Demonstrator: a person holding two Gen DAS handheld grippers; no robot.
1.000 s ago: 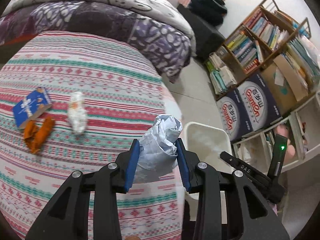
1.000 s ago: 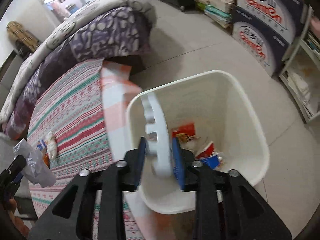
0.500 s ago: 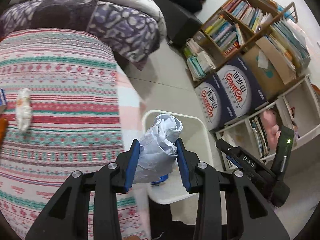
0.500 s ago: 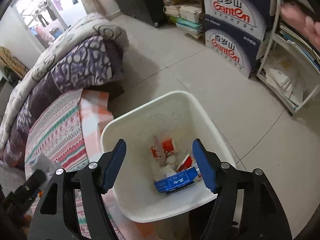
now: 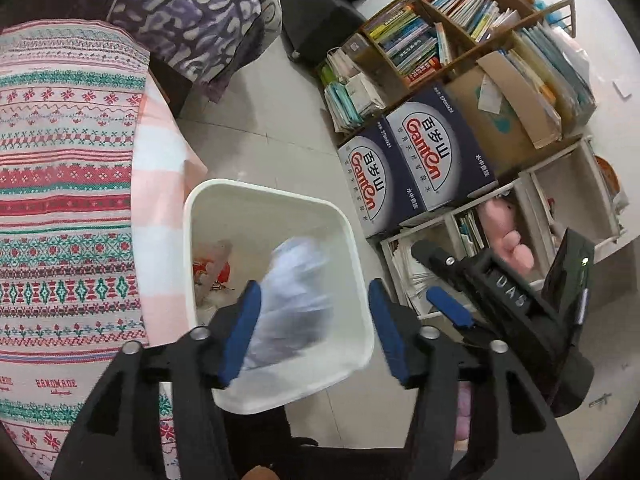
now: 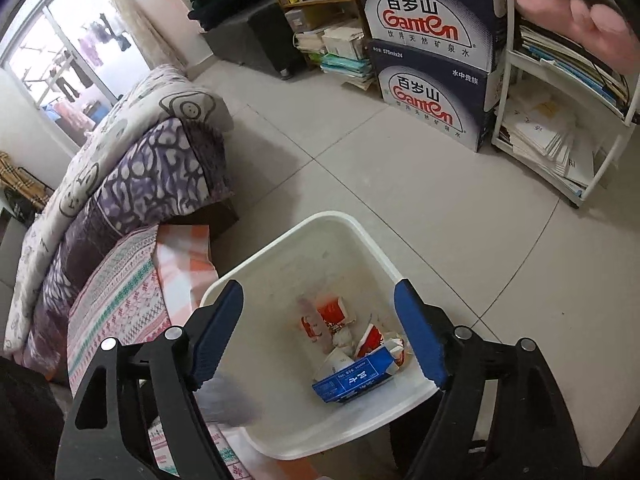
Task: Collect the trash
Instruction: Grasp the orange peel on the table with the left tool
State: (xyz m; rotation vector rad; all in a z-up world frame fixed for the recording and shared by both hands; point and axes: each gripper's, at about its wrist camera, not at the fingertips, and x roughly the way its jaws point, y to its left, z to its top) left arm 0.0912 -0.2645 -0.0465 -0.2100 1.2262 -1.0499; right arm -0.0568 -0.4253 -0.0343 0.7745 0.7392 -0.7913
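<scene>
We release the crumpled paper [image 5: 294, 300] over the white bin [image 5: 352, 240]; left hand-held gripper [image 5: 316, 332] opening, right hand-held gripper [image 6: 320, 336] opening, empty; one more piece binned.

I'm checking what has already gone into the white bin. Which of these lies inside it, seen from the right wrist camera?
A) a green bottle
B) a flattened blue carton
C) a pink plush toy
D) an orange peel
B: a flattened blue carton lies on the bottom of the white bin, beside red-and-white wrappers.
</scene>
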